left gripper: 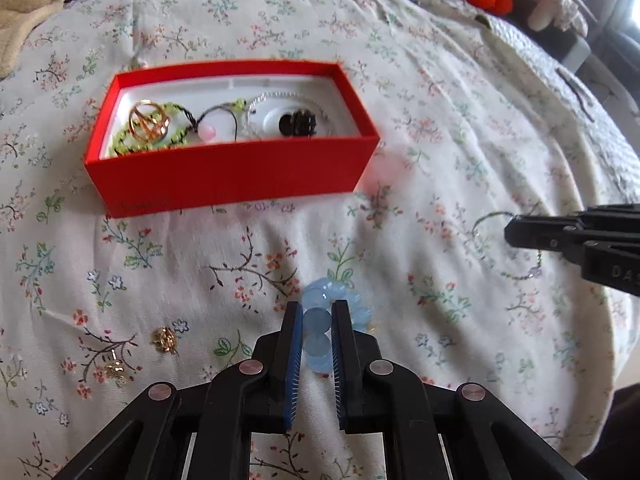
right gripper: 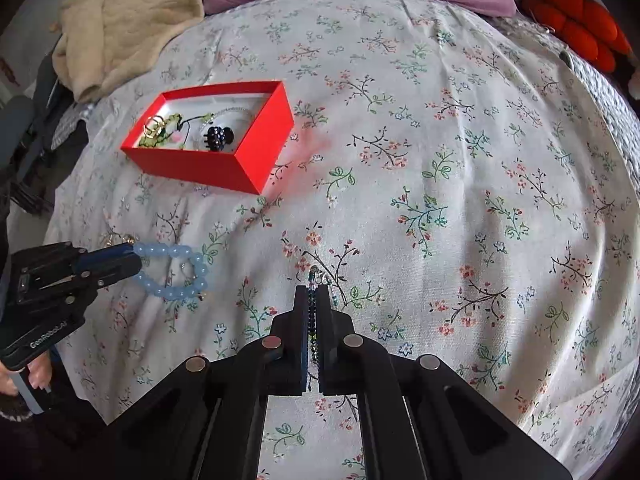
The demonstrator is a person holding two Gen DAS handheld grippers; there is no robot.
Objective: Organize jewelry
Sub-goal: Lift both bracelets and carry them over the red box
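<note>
One red box (left gripper: 224, 176) sits open on the floral bedspread (left gripper: 440, 120), w/ a white liner. Inside, counted: 1 gold ring-shaped piece (left gripper: 147, 119), 1 green beaded strand (left gripper: 132, 145), 1 pink bead on dark cord (left gripper: 208, 133), 1 silver chain (left gripper: 280, 98), 1 black claw clip (left gripper: 298, 124).

L gripper (left gripper: 317, 310) is clenched on 1 blue bead bracelet (right gripper: 176, 272), which loops out past the tips, well apart from the box.

R gripper (right gripper: 316, 292) is clamped on 1 thin beaded necklace (left gripper: 492, 256); the strand runs between its pads and the rest lies curved on the cloth.

2 small gold pieces (left gripper: 165, 339) lie loose on the spread near the L gripper, prob. earrings, too blurred to be sure.
</note>
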